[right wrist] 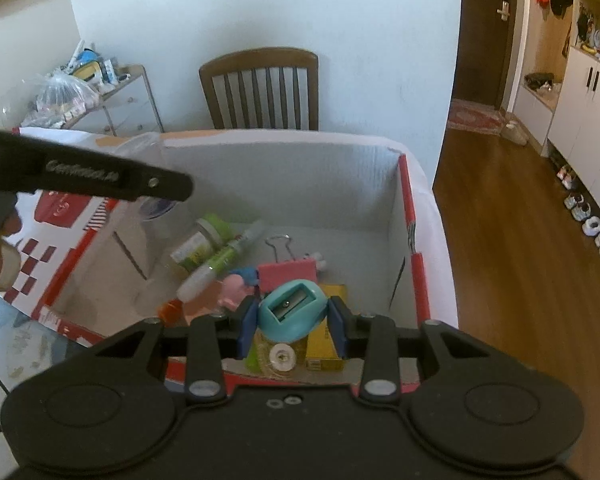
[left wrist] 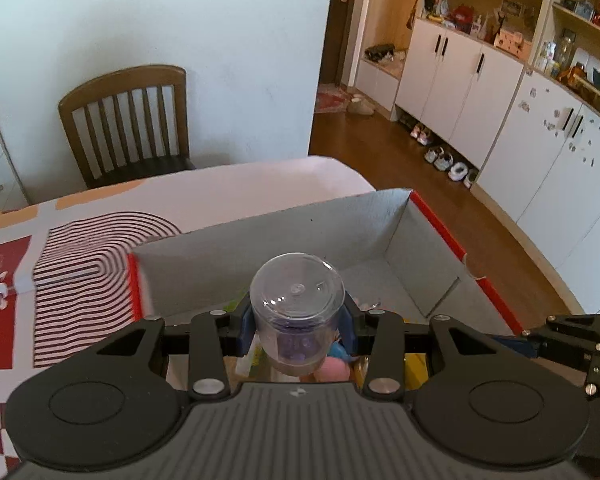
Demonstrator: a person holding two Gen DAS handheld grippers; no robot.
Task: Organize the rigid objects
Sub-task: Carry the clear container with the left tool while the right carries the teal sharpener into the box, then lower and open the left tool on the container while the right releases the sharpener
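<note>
The left gripper [left wrist: 298, 326] holds a clear plastic jar [left wrist: 297, 308] between its blue pads [left wrist: 246, 330]. The pads press on both sides of the jar, and something purple shows inside it. Just below the fingers lie small things, one of them pink. Past the fingers is the open box [left wrist: 380, 232] with grey walls and red edges. Farther off is a table cloth [left wrist: 100, 248] with stripes, then a brown chair [left wrist: 128, 120] by the wall.

The right gripper [right wrist: 292, 318] holds a teal pencil sharpener [right wrist: 291, 312]. Its pads sit tight on each side. Right under the fingers are a yellow pack [right wrist: 324, 344] and a small white round thing [right wrist: 282, 357]. Just past the fingers lies a pink binder clip [right wrist: 286, 274]. To the left of it are a green and white tube [right wrist: 220, 264] and a little jar with a green lid [right wrist: 204, 240]. All of these sit inside the box [right wrist: 300, 184]. The chair [right wrist: 260, 88] stands beyond it.
</note>
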